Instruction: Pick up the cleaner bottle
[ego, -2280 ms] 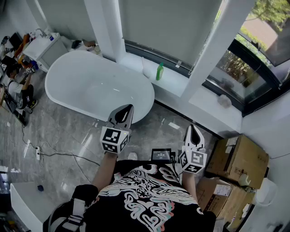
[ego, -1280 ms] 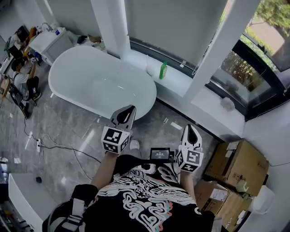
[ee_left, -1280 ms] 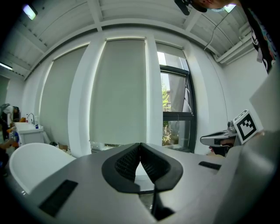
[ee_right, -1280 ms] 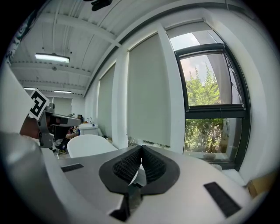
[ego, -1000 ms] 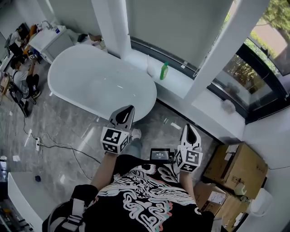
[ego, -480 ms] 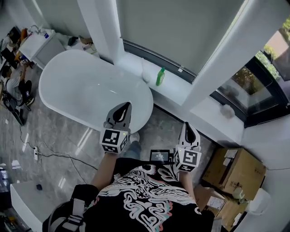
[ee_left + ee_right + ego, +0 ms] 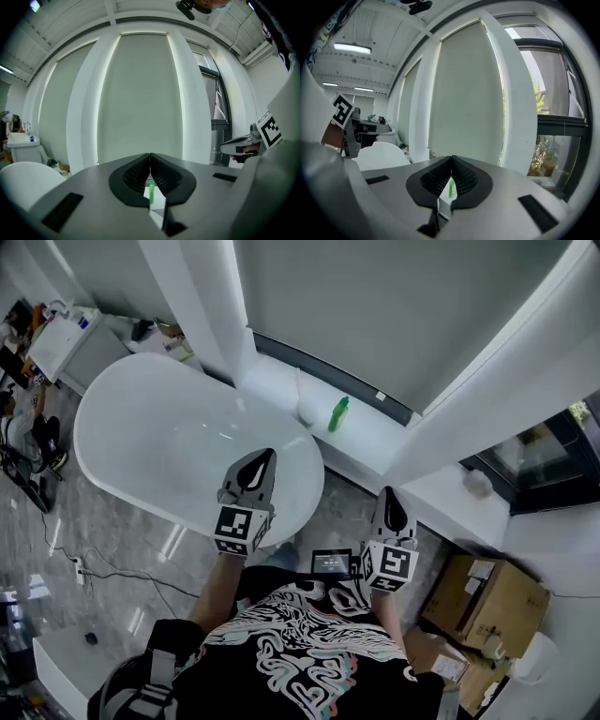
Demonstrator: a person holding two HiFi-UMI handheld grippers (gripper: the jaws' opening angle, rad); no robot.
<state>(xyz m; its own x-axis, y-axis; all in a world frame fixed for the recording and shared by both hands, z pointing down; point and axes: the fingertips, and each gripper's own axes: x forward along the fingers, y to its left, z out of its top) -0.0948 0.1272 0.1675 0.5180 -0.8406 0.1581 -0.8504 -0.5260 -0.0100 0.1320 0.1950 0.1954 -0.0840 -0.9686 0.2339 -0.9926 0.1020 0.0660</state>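
We see the cleaner bottle [image 7: 337, 414], slim and bright green, standing upright on the white window ledge [image 7: 375, 437], just above the centre of the head view. In both gripper views it shows small, low at the centre of the frame.

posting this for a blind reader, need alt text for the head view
From above, a person holds out two shut, empty grippers, the left gripper and the right gripper, toward a green cleaner bottle standing on a white window ledge, just past a white bathtub.
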